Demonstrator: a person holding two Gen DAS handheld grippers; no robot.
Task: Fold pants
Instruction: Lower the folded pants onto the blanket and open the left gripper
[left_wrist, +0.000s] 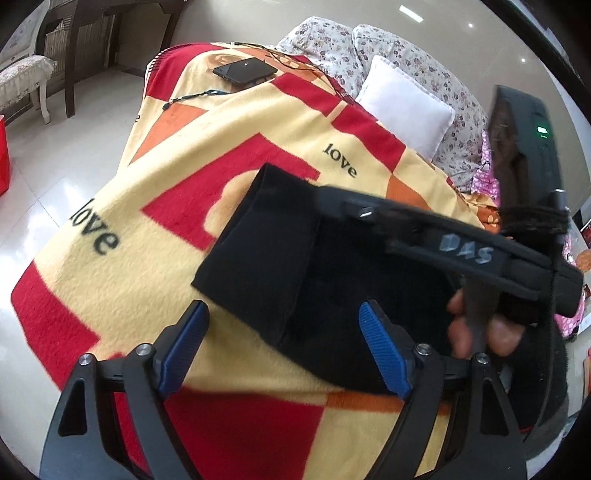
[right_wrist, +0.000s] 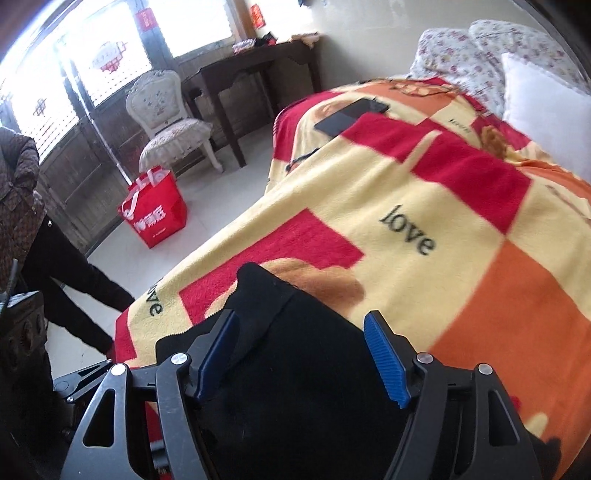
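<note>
Hovering wide open and empty, left gripper (left_wrist: 282, 345) and right gripper (right_wrist: 306, 354) are flanking folded black pants (left_wrist: 280, 254); phone (left_wrist: 244, 71) is lying far ahead on the blanket (left_wrist: 229, 133).

The folded pants (left_wrist: 295, 273) lie on the blanket (left_wrist: 122, 280); a phone (left_wrist: 244, 71) lies on it beyond them, a pillow (left_wrist: 406, 107) to the right.

The black pants (left_wrist: 295, 266) lie folded into a flat, compact rectangle on the red-and-yellow blanket (left_wrist: 184, 177) covering the bed.
</note>
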